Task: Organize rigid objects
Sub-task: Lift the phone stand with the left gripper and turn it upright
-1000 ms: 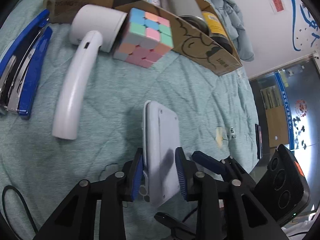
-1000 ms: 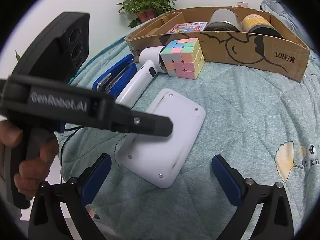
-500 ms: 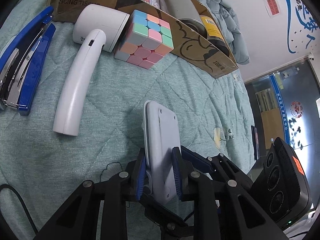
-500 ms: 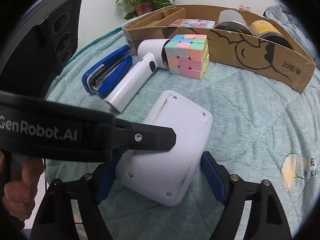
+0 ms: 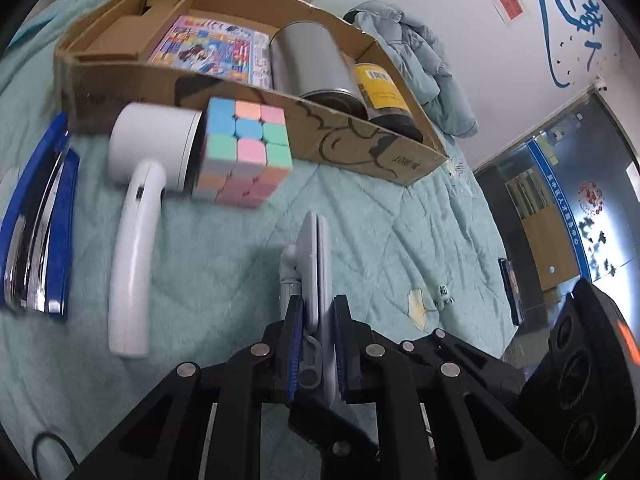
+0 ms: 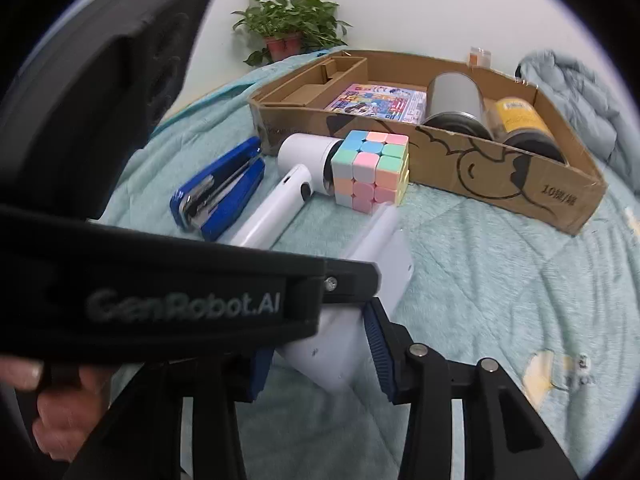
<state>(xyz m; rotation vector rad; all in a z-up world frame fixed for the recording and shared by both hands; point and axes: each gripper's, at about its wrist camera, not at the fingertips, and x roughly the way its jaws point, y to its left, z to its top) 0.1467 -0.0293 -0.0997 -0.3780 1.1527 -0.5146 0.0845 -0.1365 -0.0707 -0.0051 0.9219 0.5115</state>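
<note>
Left wrist: cardboard box [image 5: 340,136] on teal quilt [image 5: 380,240]; white wall.

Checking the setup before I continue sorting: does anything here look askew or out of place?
The white flat device is held on edge, off the bedspread, clamped by the left gripper, with the right gripper around it too. The cardboard box front wall is bowed. Nothing looks spilled.
</note>
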